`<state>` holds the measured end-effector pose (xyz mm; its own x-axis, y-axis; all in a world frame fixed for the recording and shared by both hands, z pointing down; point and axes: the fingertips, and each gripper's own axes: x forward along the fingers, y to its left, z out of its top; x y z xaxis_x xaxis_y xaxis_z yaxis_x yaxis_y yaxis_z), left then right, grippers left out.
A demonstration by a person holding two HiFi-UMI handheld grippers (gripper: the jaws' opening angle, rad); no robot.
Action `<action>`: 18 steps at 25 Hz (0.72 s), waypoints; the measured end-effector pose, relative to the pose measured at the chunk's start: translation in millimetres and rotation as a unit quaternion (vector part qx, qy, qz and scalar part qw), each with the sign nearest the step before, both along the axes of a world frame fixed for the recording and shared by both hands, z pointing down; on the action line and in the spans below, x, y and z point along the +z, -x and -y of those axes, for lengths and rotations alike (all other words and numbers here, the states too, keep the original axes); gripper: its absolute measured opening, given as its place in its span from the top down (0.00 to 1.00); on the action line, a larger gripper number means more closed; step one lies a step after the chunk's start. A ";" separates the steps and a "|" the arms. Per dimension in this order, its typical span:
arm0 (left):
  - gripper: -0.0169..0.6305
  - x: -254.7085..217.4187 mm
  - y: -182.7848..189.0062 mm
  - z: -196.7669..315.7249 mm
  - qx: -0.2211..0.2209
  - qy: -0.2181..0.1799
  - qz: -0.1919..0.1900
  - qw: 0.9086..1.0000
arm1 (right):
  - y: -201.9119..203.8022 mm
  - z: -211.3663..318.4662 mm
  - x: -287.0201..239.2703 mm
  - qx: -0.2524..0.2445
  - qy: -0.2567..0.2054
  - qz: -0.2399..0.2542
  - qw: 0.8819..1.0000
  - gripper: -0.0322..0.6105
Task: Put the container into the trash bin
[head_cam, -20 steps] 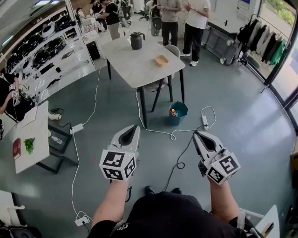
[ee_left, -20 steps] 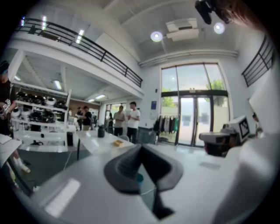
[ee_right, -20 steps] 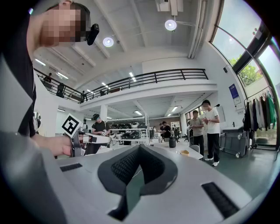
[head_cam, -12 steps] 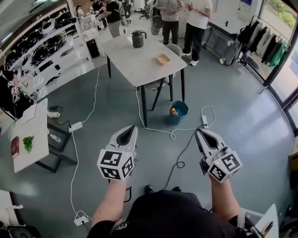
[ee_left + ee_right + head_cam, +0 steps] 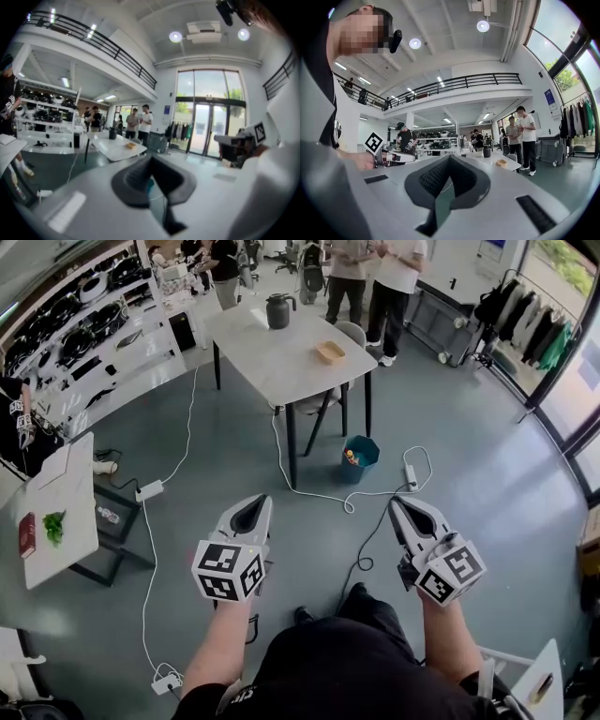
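Left gripper (image 5: pixel 262 500), white plastic with a black-and-white marker cube at its back, is held low in front of the person and tipped slightly downward. Its two jaws are pressed fully together with nothing between them. The left gripper view shows its dark ribbed pads (image 5: pixel 136 176) meeting at the tip around an empty hollow.

Right gripper (image 5: pixel 396 506), of the same white make, is held level alongside and well apart from the left one. Its jaws are also closed tip to tip on nothing, and its ribbed pads (image 5: pixel 433 178) touch at the front.

Both grippers point across a grey-green polished floor (image 5: pixel 206 456) towards a pale grey rectangular table (image 5: pixel 272 362) on dark legs, well ahead of them. The small, tan, bowl-shaped container (image 5: pixel 330 352) sits on the tabletop near its right edge, far from either gripper. The right gripper view also shows it as a small tan shape on the table.

A dark jug (image 5: pixel 277 311) with a handle stands at the table's far end, and a pale chair (image 5: pixel 350 336) stands at the table's right side.

The teal, open-topped trash bin (image 5: pixel 364 472) stands on the floor just beside the table's near right leg, with a few small coloured items inside. A white cable (image 5: pixel 314 497) loops over the floor between the bin and the grippers. Several people (image 5: pixel 394 277) stand beyond the table.
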<state>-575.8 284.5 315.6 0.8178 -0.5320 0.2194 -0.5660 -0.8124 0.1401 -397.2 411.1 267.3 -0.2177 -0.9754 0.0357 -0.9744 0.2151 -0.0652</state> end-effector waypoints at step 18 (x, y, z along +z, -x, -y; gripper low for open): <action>0.96 25.9 -78.7 61.9 0.019 0.028 0.027 0.999 | -69.5 68.1 31.2 -0.002 0.024 0.055 0.998 0.96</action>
<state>-497.1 222.6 341.5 0.8235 -0.4866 0.2916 -0.5427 -0.8254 0.1554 -327.7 342.9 298.5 -0.2268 -0.9722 0.0586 -0.9599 0.2130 -0.1823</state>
